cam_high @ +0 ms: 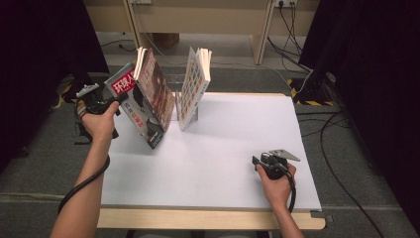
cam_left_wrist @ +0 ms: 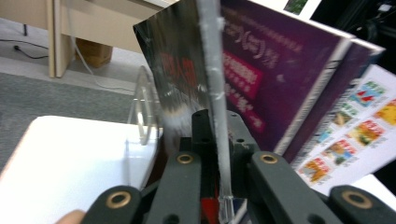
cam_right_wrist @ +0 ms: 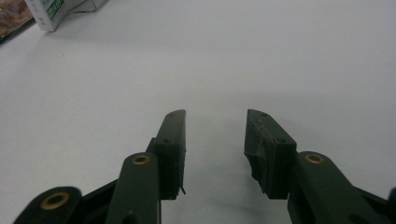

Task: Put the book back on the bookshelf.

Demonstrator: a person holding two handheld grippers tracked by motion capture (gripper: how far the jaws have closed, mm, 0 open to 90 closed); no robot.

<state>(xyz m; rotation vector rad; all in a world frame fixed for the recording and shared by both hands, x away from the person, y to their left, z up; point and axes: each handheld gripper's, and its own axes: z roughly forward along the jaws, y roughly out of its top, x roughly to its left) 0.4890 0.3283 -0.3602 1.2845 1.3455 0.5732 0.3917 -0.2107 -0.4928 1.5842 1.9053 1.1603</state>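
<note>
At the left edge of the white surface (cam_high: 223,163), the left gripper (cam_high: 101,105) has its jaws pinched shut on the near edge of a magazine (cam_high: 141,106) with a red-lettered cover, holding it tilted off the surface so that its long axis runs up and away from the jaws toward the back of the table. Seen along those jaws in the left gripper view, the magazine's thin edge (cam_left_wrist: 215,93) rises straight out from between them, with the purple-backed book (cam_left_wrist: 275,79) just to the right of the jaws and a clear acrylic stand (cam_left_wrist: 142,109) to their left. From above, that second book (cam_high: 158,89) leans just beyond the magazine, and a third, the picture-grid book (cam_high: 194,89), stands upright past it, a narrow gap between them. Farther right, well apart from all the books, the right gripper (cam_high: 258,163) rests low over the bare surface, its jaws spread wide and empty, the books lying far ahead and to the left of them. The left hand (cam_high: 101,124) is plainly the nearer one, and the coming move looks to turn on swinging the magazine's long axis upright and sliding it in beside the leaning book, with little room to spare against its cover.
</note>
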